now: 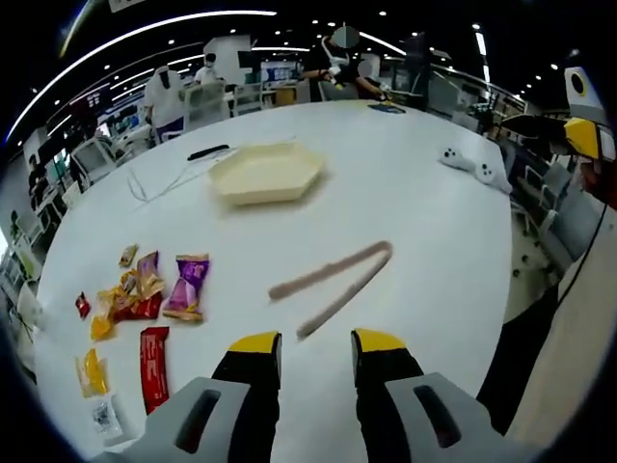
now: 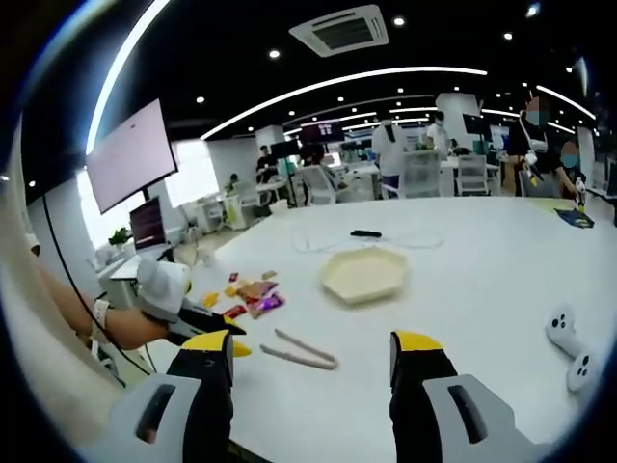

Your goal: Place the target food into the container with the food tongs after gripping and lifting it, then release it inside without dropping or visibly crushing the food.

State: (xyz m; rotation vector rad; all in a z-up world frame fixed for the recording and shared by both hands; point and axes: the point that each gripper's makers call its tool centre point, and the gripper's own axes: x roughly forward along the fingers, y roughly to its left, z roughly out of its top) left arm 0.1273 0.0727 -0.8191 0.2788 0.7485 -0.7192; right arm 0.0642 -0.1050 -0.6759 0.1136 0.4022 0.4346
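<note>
Tongs untouched, nothing picked up yet

Left hand-held gripper point(image 1: 315, 347) hovers wide over the tongs point(image 1: 333, 285) (mid-table, easy reach); right hand-held gripper point(image 2: 313, 355) is wide too, container point(image 2: 364, 273) beyond.

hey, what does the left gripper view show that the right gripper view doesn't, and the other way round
Left gripper view alone: a red packet and a yellow one lying apart from the snack pile, nearest the camera.

Right gripper view alone: a wall screen, a ceiling vent, and the left gripper coming in from the left.

Both: the tongs, the cream hexagonal tray, the snack pile, two white controllers, all on the white table.
</note>
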